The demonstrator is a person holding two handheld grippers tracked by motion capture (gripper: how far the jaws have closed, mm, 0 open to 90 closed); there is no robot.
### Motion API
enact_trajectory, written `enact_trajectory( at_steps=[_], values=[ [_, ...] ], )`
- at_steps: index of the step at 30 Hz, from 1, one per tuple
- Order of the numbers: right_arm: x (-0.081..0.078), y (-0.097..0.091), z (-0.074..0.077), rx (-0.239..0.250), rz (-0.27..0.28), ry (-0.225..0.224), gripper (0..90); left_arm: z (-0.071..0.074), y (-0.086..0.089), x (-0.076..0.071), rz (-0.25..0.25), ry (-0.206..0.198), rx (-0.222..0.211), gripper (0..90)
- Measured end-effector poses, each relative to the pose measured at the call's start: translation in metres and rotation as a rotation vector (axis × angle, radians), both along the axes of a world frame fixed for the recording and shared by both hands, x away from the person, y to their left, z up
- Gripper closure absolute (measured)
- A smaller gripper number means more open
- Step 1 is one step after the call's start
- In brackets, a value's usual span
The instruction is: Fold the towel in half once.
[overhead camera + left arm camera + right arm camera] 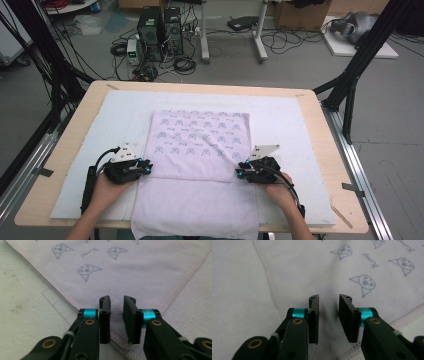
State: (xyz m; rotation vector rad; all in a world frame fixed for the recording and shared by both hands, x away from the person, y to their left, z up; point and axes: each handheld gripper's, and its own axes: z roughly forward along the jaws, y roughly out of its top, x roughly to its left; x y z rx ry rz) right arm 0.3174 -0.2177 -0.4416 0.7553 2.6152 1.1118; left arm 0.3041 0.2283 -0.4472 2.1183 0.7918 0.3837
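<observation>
High view: your towel [200,150] lies folded, long axis running near to far.
Left gripper [116,315]: jaws narrowly parted over the towel's corner.
Right gripper [328,315]: jaws narrowly parted over cloth.

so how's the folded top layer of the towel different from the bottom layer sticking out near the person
The top layer carries a blue cartoon print; the bottom layer looks plain. The top layer lies wholly on the table; the bottom layer reaches the near edge and seems to hang over it. The left gripper and right gripper sit at the top layer's near corners, not the bottom layer's. Both are the same pale lilac cloth with stitched hems.
</observation>
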Motion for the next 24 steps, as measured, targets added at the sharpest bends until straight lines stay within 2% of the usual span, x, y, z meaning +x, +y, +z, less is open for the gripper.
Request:
enact_trajectory(
  at_steps=[2, 9, 15, 18, 21, 24],
  values=[
    [0.000, 0.000, 0.000, -0.002, 0.001, -0.002, 74.5, 0.000, 0.000, 0.000, -0.002, -0.003, 0.002, 76.9],
    [-0.001, 0.000, 0.002, -0.013, 0.018, -0.013, 84.7, 0.001, 0.001, -0.001, -0.011, -0.006, 0.002, 87.3],
    [-0.001, -0.001, 0.005, -0.003, 0.022, -0.023, 86.3, 0.005, 0.003, -0.004, -0.012, -0.011, -0.008, 89.6],
    [-0.002, -0.004, 0.009, 0.028, 0.021, -0.032, 86.4, 0.009, 0.006, -0.006, -0.011, -0.022, -0.016, 89.6],
    [-0.002, -0.006, 0.013, 0.033, 0.022, -0.037, 86.4, 0.010, 0.008, -0.007, -0.024, -0.016, -0.032, 89.3],
    [-0.002, -0.007, 0.014, 0.036, 0.024, -0.034, 85.7, 0.007, 0.007, -0.005, -0.022, 0.023, -0.029, 70.1]
  ],
)
